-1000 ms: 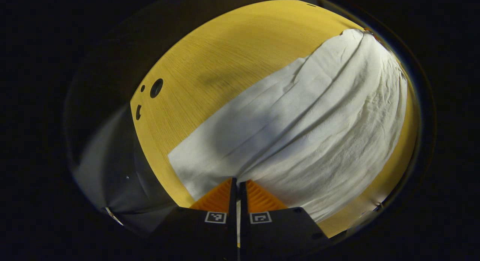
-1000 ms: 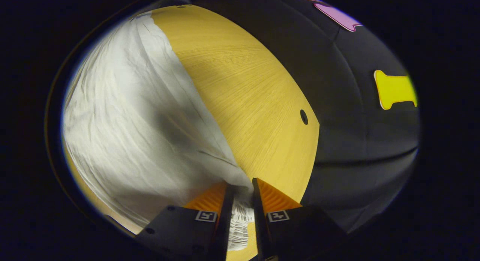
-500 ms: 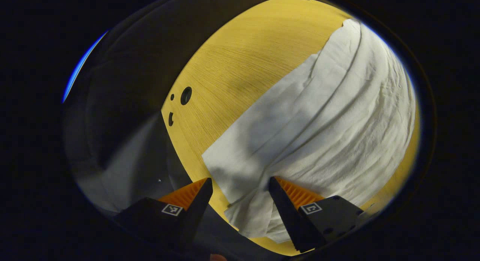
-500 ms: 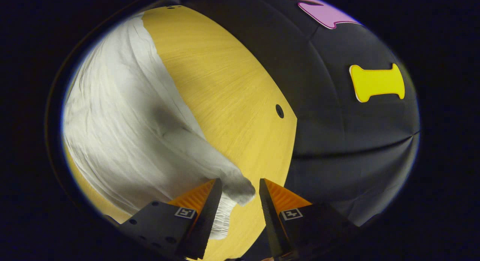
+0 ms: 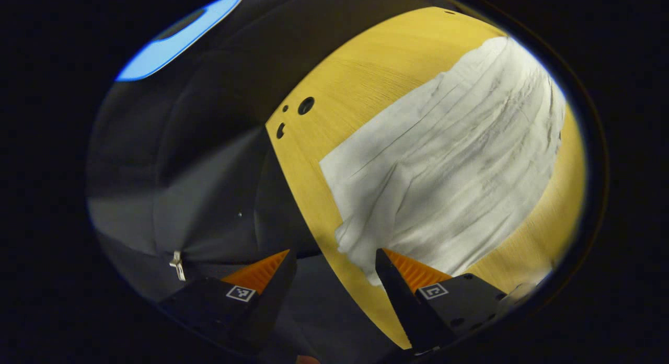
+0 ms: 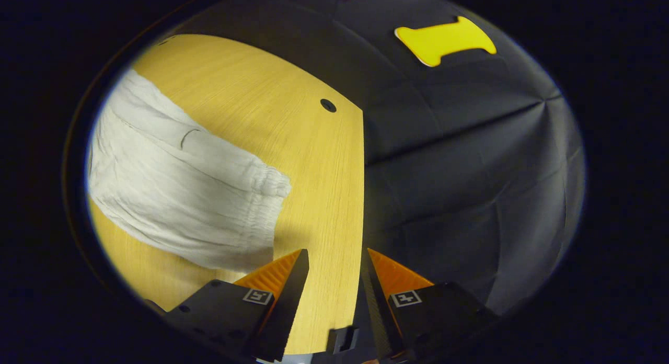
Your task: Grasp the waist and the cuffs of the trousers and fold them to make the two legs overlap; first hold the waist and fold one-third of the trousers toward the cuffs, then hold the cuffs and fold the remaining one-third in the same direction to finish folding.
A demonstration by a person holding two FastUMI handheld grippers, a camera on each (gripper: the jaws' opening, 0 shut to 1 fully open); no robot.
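Note:
White trousers (image 5: pixel 449 165) lie flat on the yellow wooden table (image 5: pixel 366 76), their legs laid one over the other. In the left gripper view the cuff end lies just ahead of my left gripper (image 5: pixel 334 259), which is open and holds nothing. The right gripper view has the gathered elastic waist (image 6: pixel 269 191) of the trousers (image 6: pixel 172 191) up and to the left of my right gripper (image 6: pixel 334 257). That gripper is open and apart from the cloth.
The table's edge (image 6: pixel 362 196) runs close by the right gripper, with black cloth wall beyond. Small round holes (image 5: pixel 306 105) mark the tabletop near its left end. A single hole (image 6: pixel 328 105) sits near the right end.
Both grippers opened and let go of the trousers, then drew back from the ends. The cloth now lies flat on the table.

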